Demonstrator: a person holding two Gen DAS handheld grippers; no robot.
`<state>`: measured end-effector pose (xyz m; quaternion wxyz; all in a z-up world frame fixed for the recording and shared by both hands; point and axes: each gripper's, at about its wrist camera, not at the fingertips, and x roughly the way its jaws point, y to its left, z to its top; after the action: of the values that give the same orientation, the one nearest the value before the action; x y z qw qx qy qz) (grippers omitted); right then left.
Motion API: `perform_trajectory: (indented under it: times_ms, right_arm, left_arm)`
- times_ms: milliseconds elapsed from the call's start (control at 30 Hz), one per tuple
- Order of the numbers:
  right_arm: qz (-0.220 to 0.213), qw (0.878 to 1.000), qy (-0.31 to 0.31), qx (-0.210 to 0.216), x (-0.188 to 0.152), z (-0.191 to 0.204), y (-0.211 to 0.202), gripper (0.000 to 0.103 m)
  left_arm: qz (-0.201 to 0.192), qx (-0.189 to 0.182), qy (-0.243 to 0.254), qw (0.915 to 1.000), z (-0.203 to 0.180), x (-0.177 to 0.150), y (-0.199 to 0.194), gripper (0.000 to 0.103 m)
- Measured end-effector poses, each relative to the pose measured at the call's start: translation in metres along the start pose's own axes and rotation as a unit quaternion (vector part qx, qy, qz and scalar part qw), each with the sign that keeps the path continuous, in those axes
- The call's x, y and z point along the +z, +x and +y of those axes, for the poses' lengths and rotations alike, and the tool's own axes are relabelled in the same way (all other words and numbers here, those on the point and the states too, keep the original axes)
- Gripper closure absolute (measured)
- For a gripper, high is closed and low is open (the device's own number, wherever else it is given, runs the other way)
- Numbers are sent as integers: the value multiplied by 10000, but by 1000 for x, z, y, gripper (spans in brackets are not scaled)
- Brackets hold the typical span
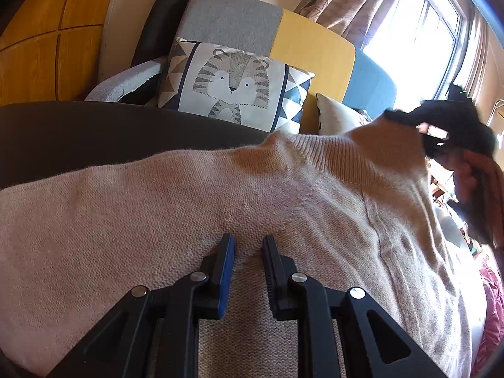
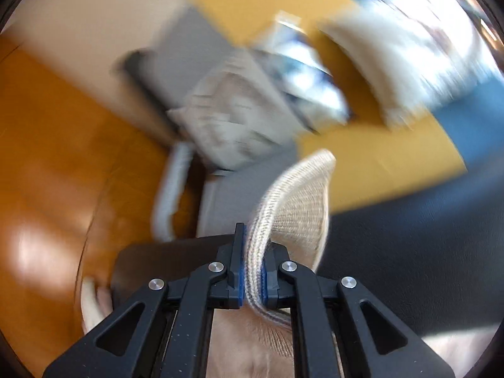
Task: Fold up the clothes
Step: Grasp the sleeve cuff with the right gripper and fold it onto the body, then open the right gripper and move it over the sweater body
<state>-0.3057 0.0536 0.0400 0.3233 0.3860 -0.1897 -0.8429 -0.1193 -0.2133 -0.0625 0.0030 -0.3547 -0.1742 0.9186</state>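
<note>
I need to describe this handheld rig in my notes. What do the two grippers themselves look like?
Both are alike. The left gripper and the right gripper are matte black, with angular linkage arms pierced by triangular cut-outs. Round silver pivot pins sit at the joints. The jaws are flat black bars lined on their inner faces with blue pads. No cables, labels or sleeves show in either wrist view.

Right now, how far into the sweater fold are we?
Early. Done: the beige sweater lies spread on the dark table. In hand: the right gripper is clamped on a ribbed edge and lifts it, with the view motion-blurred; the left gripper rests on the knit, its jaws slightly apart with no fabric visibly pinched. Left: no finished fold shows yet.
</note>
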Motion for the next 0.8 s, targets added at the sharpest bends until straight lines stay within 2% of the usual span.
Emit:
perform_trajectory:
  times_ms: [33,100,200,267,333,400,433,533,600,667,733,800]
  right_arm:
    - [-15,9984,-565,84,-9,22,-8,96]
    - [134,9853,-1702,89,-42,65,-16,96]
    - [744,9492,-3051,-208,-106,98,-25,96]
    - [1295,9269,-3488,-490,-149,97,-24,96]
    - [1625,9178,-3535,-794,-180,87,-20,96]
    - [1449,9271,-3326,-942,-196,76,-24,95]
    - [1322,9379,-3063,-947,-198,71,-29,95]
    - [1049,9732,-1896,-776,-195,55,-44,82]
    - [805,9882,-1159,-598,-196,45,-56,73]
    - [487,9972,-438,-366,-201,33,-71,54]
    - [144,9990,417,-55,-207,17,-83,40]
    - [-170,9932,1142,168,-203,4,-87,38]
  left_arm:
    - [1,3,2,10000,0,0,0,85]
    - [4,16,12,10000,-1,-1,-1,85]
    - [8,33,27,10000,-2,-2,-1,85]
    - [11,28,23,10000,-2,-2,-1,85]
    - [16,17,13,10000,-2,-2,-1,85]
    - [23,-3,-5,10000,-1,-2,-1,85]
    - [26,-13,-15,10000,-1,-2,-1,85]
    - [35,-21,-21,10000,-1,-2,-2,85]
    - [39,-21,-20,10000,-1,-1,-2,85]
    - [39,-18,-18,10000,-1,-2,-3,85]
    - [39,-16,-18,10000,-2,-2,-2,85]
    - [37,-18,-14,10000,-1,-1,-2,85]
